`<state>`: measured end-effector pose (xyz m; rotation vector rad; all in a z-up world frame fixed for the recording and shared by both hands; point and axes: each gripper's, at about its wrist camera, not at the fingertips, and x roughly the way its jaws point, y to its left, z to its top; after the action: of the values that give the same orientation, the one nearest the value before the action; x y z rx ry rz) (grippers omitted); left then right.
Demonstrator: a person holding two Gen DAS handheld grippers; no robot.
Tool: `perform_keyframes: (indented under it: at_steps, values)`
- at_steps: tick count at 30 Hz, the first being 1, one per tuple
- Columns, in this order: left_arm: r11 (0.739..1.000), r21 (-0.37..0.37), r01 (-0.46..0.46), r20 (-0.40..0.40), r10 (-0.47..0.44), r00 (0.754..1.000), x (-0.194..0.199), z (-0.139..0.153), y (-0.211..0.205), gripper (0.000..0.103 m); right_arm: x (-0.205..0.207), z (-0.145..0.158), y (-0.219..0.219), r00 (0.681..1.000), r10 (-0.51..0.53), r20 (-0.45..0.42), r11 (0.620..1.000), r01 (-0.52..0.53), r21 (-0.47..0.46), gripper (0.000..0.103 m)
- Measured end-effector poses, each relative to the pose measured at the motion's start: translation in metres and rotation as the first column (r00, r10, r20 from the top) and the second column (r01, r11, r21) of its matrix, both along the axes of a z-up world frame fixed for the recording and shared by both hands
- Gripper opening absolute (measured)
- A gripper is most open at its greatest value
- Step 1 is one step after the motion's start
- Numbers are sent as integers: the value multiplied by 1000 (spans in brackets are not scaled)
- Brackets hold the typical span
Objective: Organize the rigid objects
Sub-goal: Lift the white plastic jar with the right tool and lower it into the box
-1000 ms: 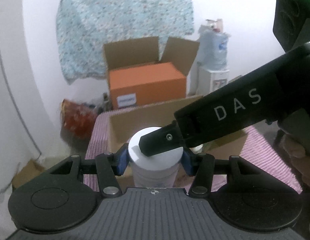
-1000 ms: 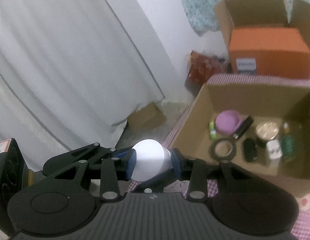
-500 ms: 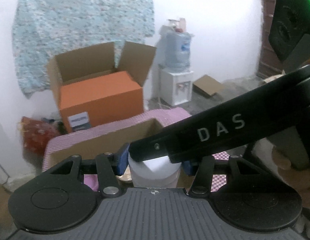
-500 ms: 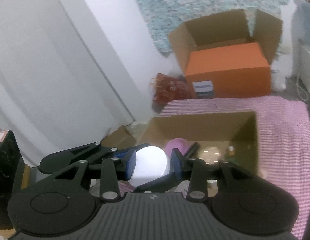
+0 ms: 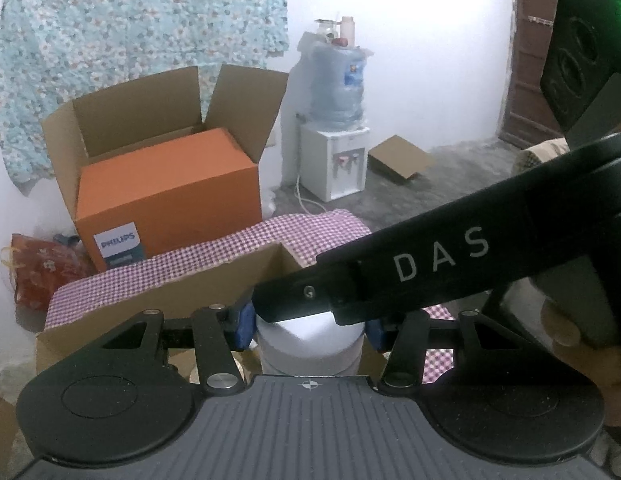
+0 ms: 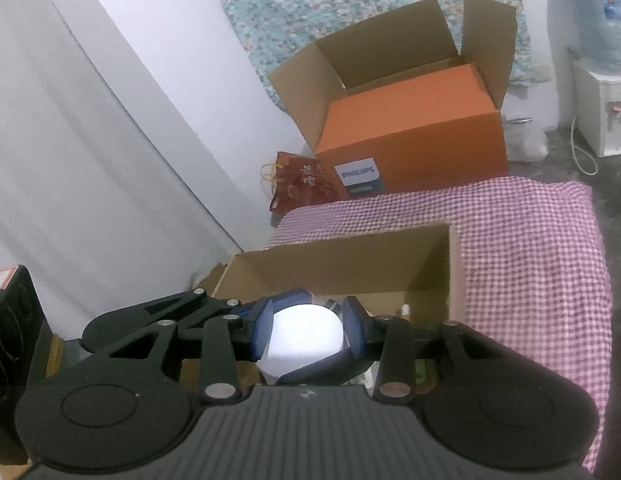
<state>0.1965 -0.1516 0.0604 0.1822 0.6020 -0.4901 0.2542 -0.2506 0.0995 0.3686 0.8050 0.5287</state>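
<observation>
Left wrist view: left tongs clamp the white jar at 6 o'clock; right tongs clamp its top, both over the cardboard box, likely steadying it for lowering inside.

Plain home room — floral cloth on white wall, water dispenser on bare concrete floor, wooden door, cardboard boxes, checked tablecloth — storage-like.
</observation>
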Motion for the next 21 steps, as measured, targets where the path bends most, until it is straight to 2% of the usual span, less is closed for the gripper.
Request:
perform_keyframes:
  at_steps: [5, 21]
  values:
    - [1000, -12, 4, -21, -4, 1000, 5, -3, -4, 52, 5, -3, -5, 1000, -2, -6, 1000, 2, -4, 41]
    - [1000, -25, 7, -165, -11, 986, 11, -38, -11, 52, 7, -36, -2, 997, 13, -75, 996, -20, -89, 41]
